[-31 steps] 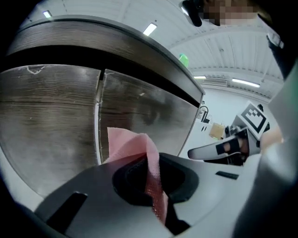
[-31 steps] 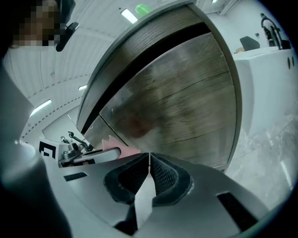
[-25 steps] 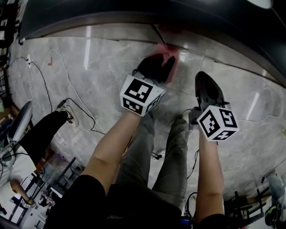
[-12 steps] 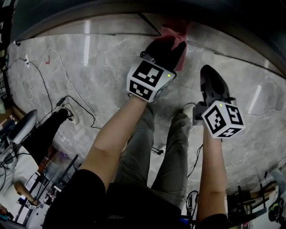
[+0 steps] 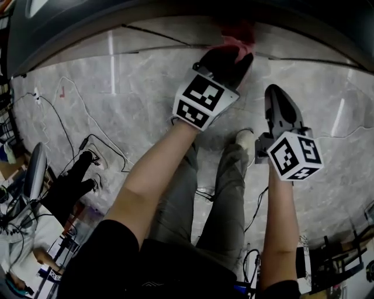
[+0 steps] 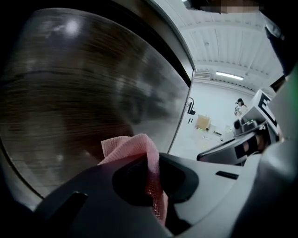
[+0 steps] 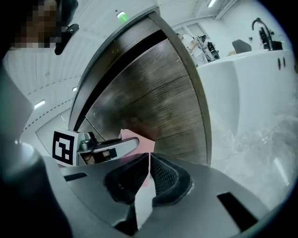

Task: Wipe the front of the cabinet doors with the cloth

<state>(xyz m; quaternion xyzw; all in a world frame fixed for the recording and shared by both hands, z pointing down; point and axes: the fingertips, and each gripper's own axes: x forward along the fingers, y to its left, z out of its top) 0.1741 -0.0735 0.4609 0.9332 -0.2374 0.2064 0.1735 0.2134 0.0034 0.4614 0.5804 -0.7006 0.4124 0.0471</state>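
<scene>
- The left gripper has its jaws clamped on the pink cloth. In the left gripper view a fold of the cloth runs down between the two jaws, and a loose corner sticks out past their tips.
- The cloth lies at 12 o'clock from the left jaws, between them and the dark wood-grain cabinet door. The loose corner sits right at the door face, but I cannot tell whether it is actually pressed against it.
- In the head view the cabinet door is the dark band across the top. The cloth sits at its lower edge, where the door nears the marble floor.
- The right gripper is at about 4 o'clock from the left one, clear of the door and lower in the head view. Its own view shows its jaws pressed together with only a thin slit between them and nothing held.
- From the right gripper view, the cloth and the left gripper lie at about 11 o'clock, in front of the door panel.
- The left gripper alone carries the cloth and is the one nearer the door, so I take it to be doing the wiping.
- The door face lies straight ahead along the left jaws' own axis, so a stroke would run across that axis and along the panel.
- The jaws hold only a narrow strip of the cloth, so pushing too far toward 12 o'clock could put the hard jaw tips on the wood.
</scene>
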